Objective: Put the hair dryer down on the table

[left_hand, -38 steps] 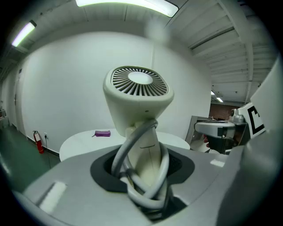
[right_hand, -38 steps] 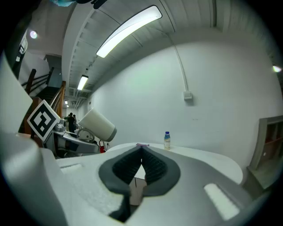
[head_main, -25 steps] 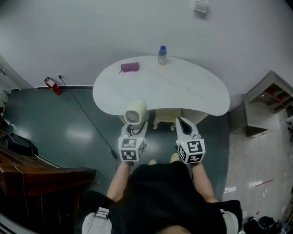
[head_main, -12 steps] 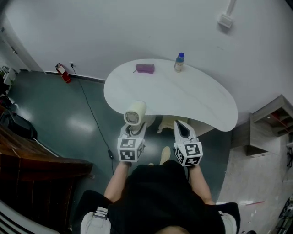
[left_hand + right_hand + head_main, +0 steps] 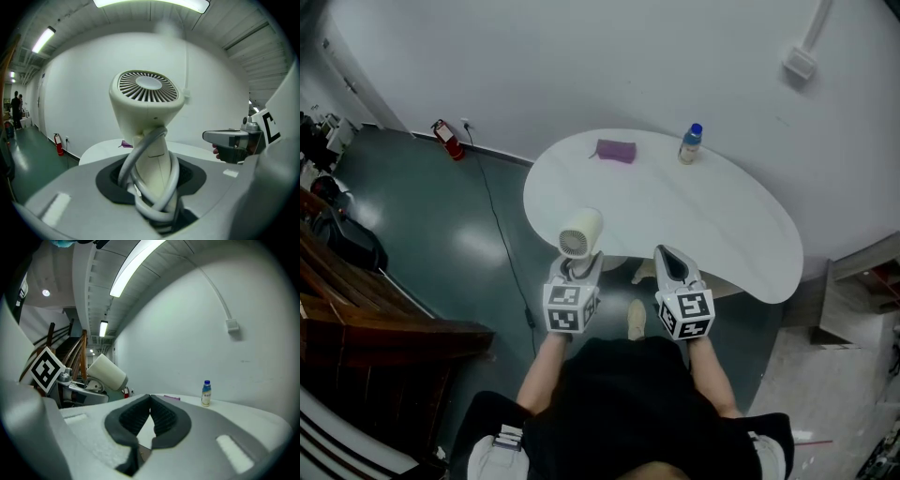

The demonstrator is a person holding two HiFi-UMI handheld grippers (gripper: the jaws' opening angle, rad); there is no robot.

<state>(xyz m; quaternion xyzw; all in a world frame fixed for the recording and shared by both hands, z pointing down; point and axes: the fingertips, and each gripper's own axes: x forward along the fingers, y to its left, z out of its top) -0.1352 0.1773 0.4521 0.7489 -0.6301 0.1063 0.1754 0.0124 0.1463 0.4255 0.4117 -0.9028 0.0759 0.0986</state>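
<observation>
Clamped by its handle in the left gripper (image 5: 580, 263): a cream hair dryer (image 5: 579, 232), standing upright. Short round barrel, its rear end covered by a grille of fine radial slats round a plain centre disc. Grey cord (image 5: 174, 177) looped and crossed round the handle, running down between the jaws. Carried in the air, seen from the head view against the near edge of the white curved surface (image 5: 727, 220), not resting on it. Just beside, the right gripper (image 5: 669, 257), jaws pressed together at the tips, empty. Farther back on the surface, a blue-capped bottle (image 5: 690, 143) and a purple pouch (image 5: 616, 151), well apart.
</observation>
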